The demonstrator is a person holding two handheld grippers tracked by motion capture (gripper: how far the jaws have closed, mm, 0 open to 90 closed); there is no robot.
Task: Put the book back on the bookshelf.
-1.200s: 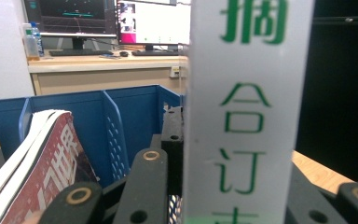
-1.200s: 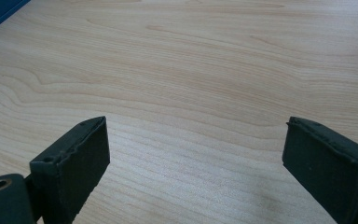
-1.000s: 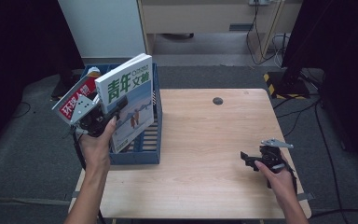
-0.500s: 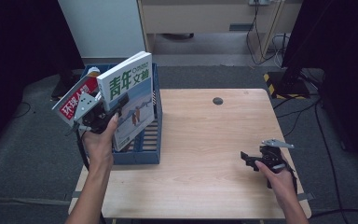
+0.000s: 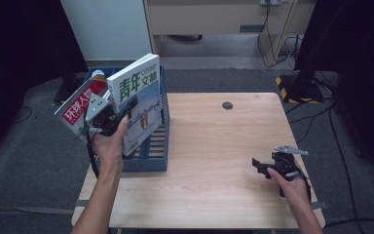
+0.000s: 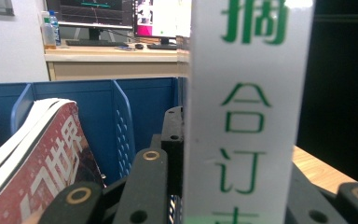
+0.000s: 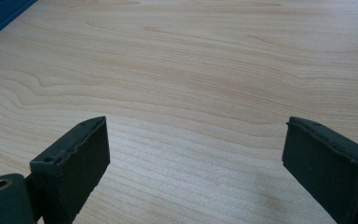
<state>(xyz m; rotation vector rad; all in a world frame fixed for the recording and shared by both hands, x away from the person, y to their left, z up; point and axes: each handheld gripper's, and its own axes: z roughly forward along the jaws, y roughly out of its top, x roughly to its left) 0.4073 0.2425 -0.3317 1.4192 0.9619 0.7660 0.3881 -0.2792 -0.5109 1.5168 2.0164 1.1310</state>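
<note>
A white book with green characters (image 5: 141,95) is held upright and tilted over the blue file rack (image 5: 153,158) at the table's left edge. My left gripper (image 5: 126,109) is shut on it. In the left gripper view its white spine (image 6: 247,116) stands between the black jaws. A red magazine (image 5: 78,107) leans in the rack to the book's left, and its cover (image 6: 42,168) shows beside the jaw. My right gripper (image 5: 257,165) rests low over the table at the front right. It is open, with only bare wood (image 7: 191,70) between its fingers (image 7: 74,158).
The rack's blue dividers (image 6: 121,112) stand behind the magazine. A small dark round hole (image 5: 228,105) sits near the far edge of the wooden table (image 5: 214,146). A desk with monitors (image 6: 93,14) lies beyond the rack.
The left hand and the white book have shifted only slightly over the rack. The right gripper has stayed in place.
</note>
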